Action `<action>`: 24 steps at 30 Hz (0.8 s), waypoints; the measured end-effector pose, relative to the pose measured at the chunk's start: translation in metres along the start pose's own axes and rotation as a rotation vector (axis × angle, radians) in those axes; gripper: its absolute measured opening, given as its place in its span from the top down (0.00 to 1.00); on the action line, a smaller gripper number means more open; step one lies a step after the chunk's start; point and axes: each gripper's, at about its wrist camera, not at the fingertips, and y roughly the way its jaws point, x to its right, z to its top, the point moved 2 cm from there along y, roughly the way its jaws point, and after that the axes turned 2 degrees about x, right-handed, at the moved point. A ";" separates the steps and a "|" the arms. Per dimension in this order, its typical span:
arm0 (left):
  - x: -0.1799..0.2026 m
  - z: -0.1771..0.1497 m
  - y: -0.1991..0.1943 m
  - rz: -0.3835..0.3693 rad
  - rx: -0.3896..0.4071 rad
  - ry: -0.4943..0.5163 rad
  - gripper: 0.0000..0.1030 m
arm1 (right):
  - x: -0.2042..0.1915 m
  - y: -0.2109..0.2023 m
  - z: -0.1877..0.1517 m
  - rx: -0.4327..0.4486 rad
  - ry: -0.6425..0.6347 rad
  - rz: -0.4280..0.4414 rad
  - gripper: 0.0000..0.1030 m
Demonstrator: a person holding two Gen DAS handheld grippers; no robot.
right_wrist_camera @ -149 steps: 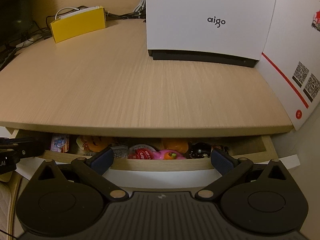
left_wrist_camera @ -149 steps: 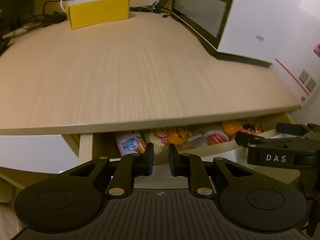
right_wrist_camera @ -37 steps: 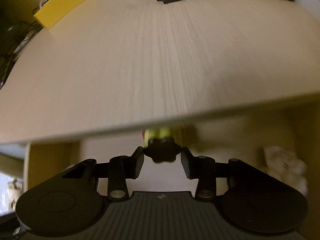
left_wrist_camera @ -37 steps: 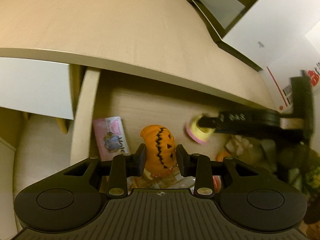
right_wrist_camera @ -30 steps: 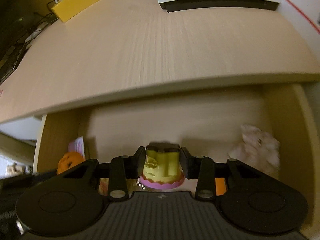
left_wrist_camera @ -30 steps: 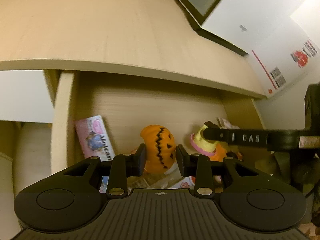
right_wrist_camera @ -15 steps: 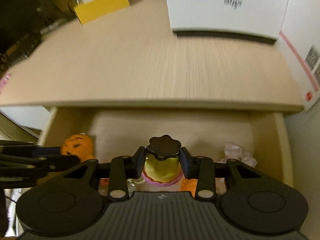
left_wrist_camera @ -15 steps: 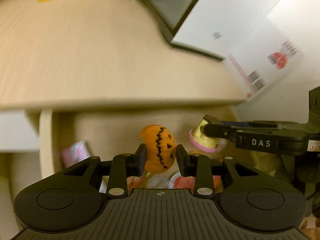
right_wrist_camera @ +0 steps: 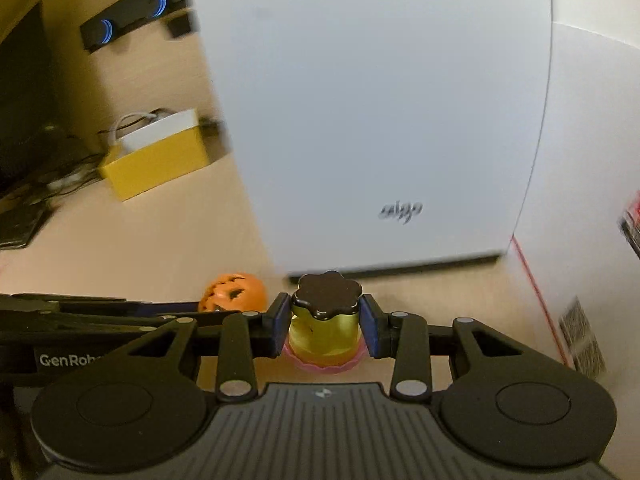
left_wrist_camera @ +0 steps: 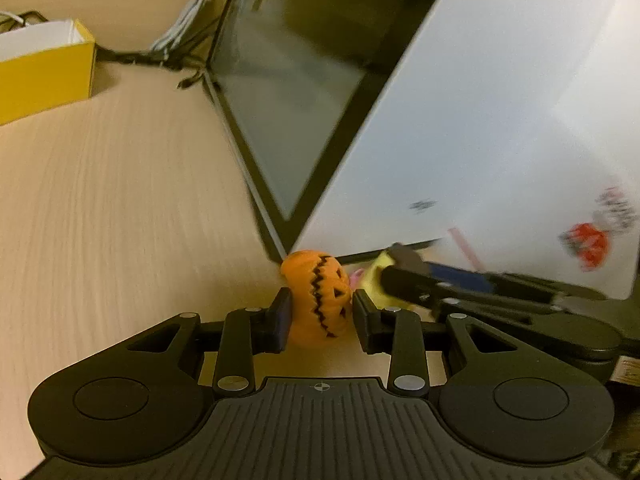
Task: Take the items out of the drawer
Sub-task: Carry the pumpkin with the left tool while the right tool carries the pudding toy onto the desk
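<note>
My left gripper (left_wrist_camera: 320, 318) is shut on an orange jack-o'-lantern pumpkin toy (left_wrist_camera: 316, 294), held over the wooden desk top (left_wrist_camera: 120, 220). My right gripper (right_wrist_camera: 325, 328) is shut on a yellow pudding toy (right_wrist_camera: 324, 328) with a dark brown flower-shaped top and a pink frilled base. Each view shows the other hand's load: the pumpkin toy (right_wrist_camera: 234, 290) at lower left of the right wrist view, the pudding toy (left_wrist_camera: 380, 280) blurred beside the pumpkin in the left wrist view. The drawer is out of sight in both views.
A white computer case (right_wrist_camera: 380, 120) with a dark glass side panel (left_wrist_camera: 288, 92) stands close ahead. A yellow box (right_wrist_camera: 156, 164) and cables (left_wrist_camera: 188, 20) lie at the back of the desk. A white carton with a red line (right_wrist_camera: 580, 200) stands on the right.
Both grippers rose out of the drawer with their toys and moved forward over the desk, now close to the white case. The drawer has dropped out of view.
</note>
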 end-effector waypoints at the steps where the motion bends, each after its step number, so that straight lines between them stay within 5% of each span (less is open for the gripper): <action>1: -0.001 0.000 0.007 0.021 -0.012 0.002 0.66 | 0.005 0.006 0.000 -0.004 0.004 -0.003 0.65; 5: -0.001 -0.003 0.023 0.101 -0.052 0.040 0.64 | 0.013 0.027 -0.007 -0.030 0.021 -0.004 0.63; 11: -0.002 -0.001 0.010 0.135 -0.005 0.076 0.64 | 0.015 0.033 -0.013 -0.080 0.038 0.002 0.59; 18: 0.004 -0.001 -0.051 0.141 0.070 0.108 0.64 | 0.006 -0.018 -0.016 -0.029 0.007 -0.017 0.25; 24: 0.005 -0.041 -0.099 0.085 0.010 0.093 0.64 | -0.014 -0.052 -0.039 -0.058 -0.118 -0.010 0.14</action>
